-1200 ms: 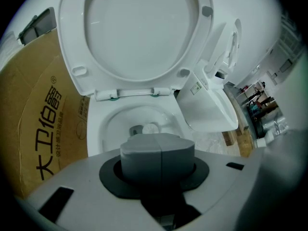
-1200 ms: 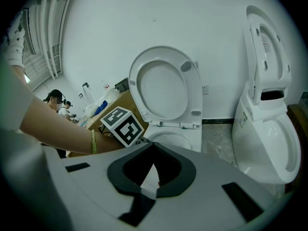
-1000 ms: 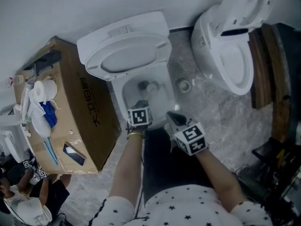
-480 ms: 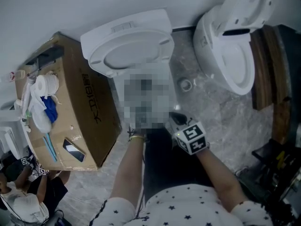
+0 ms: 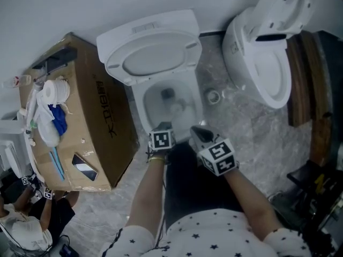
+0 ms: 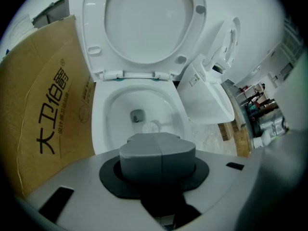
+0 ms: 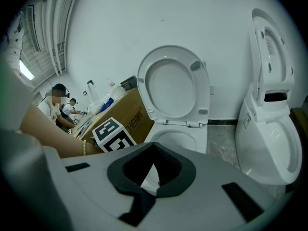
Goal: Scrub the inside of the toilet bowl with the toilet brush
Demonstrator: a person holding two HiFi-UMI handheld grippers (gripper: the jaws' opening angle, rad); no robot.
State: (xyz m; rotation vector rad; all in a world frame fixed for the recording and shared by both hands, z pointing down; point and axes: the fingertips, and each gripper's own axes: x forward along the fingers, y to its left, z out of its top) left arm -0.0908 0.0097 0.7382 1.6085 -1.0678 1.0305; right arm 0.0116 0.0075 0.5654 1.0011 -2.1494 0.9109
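Note:
The white toilet bowl (image 5: 155, 98) has its seat and lid (image 5: 153, 55) raised. A pale brush head (image 5: 177, 109) sits low in the bowl beside the dark drain (image 5: 167, 93); it also appears in the left gripper view (image 6: 151, 127). My right gripper (image 5: 199, 136) hovers over the bowl's front rim, and a white handle (image 7: 150, 177) runs out between its jaws, which are closed on it. My left gripper (image 5: 162, 128) is close beside it at the front rim, shut and empty, its grey pads (image 6: 139, 153) pressed together.
A brown cardboard box (image 5: 99, 122) stands against the toilet's left side, with tissue, a blue cloth and a phone on top. A second white toilet (image 5: 262, 52) stands to the right. Wooden planks (image 5: 305, 74) lie beyond it. The floor is grey marble (image 5: 252, 138).
The view has drifted slightly, so the toilet sits a bit further right. Both grippers stay at the bowl's front rim. The pale brush head now shows right of the drain.

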